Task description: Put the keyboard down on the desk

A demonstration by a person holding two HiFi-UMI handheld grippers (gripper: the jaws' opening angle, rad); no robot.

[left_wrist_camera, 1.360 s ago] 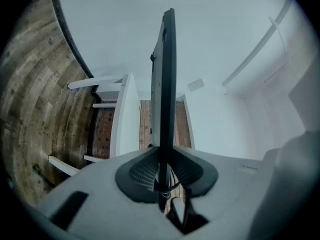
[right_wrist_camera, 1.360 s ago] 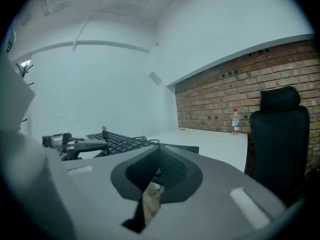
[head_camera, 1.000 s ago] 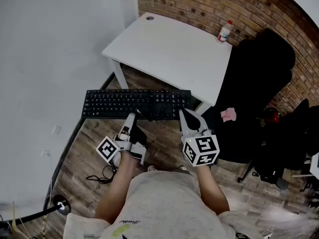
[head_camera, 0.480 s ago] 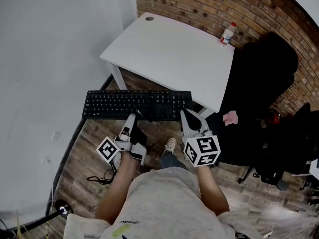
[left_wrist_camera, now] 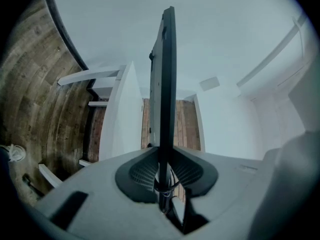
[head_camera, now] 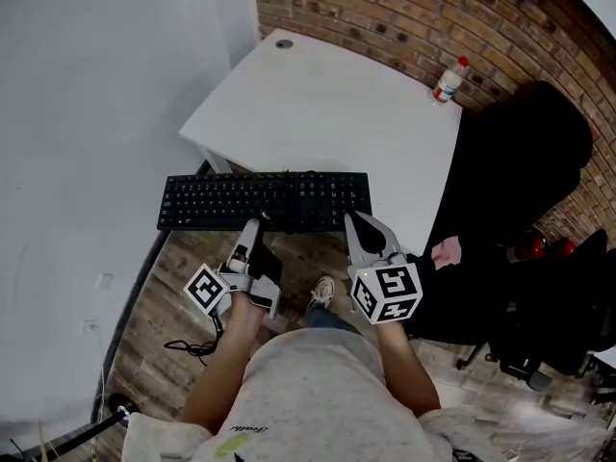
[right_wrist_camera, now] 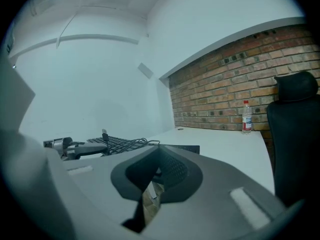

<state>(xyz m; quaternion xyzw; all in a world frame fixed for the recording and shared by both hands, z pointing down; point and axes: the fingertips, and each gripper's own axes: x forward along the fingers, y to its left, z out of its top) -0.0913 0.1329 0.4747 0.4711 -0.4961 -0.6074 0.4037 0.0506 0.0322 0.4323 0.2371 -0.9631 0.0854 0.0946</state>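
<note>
holding the black keyboard (head_camera: 265, 201) level in the air between them, both grippers meet its near long edge, and it hangs over the wood floor (head_camera: 178, 277) just before the near edge of the white desk (head_camera: 327, 104), not yet on the desk top. the left gripper (head_camera: 253, 226) is clamped on the keyboard's thin edge left of the middle, while the right gripper (head_camera: 359, 221) has its jaws drawn in tight on the near right corner. a plastic bottle (head_camera: 449, 79) stands at the desk's far side by the brick wall (head_camera: 385, 8), beside a black office chair (head_camera: 525, 162).
</note>
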